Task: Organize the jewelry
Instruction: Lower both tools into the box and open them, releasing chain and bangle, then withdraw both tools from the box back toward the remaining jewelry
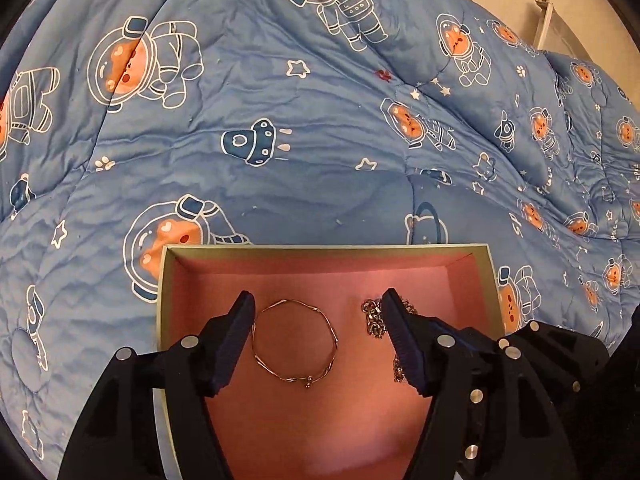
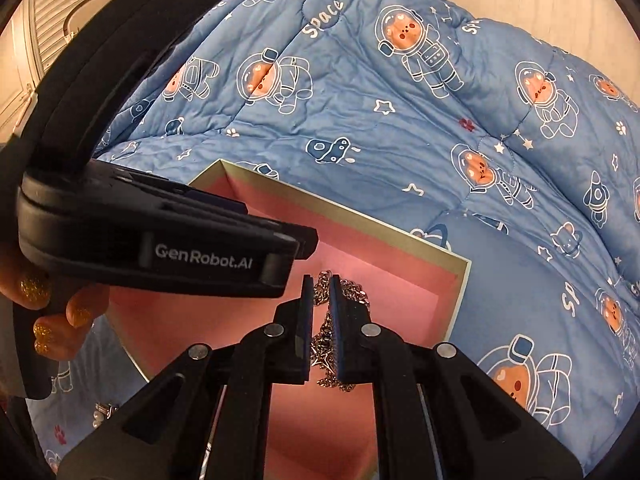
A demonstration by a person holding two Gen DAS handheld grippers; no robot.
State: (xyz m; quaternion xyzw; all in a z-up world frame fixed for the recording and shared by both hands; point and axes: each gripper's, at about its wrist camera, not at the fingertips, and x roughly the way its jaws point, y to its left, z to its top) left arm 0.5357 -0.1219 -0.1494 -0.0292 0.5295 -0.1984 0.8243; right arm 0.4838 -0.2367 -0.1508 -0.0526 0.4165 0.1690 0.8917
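Observation:
An open box (image 1: 168, 280) with a pink lining lies on the blue quilt. A thin gold bangle (image 1: 295, 342) rests on its floor between the fingers of my left gripper (image 1: 318, 300), which is open and empty above it. A silver chain (image 1: 372, 318) lies in the box by the left gripper's right finger. In the right wrist view my right gripper (image 2: 321, 280) is nearly closed around that silver chain (image 2: 326, 344), over the box (image 2: 456, 300). The left gripper body (image 2: 160, 240) crosses the upper left there.
The blue astronaut-print quilt (image 1: 320, 140) covers the bed all around the box. A pearl and silver piece (image 2: 102, 412) lies on the quilt at lower left of the right wrist view. A clear panel (image 1: 560, 32) stands by the wall at far right.

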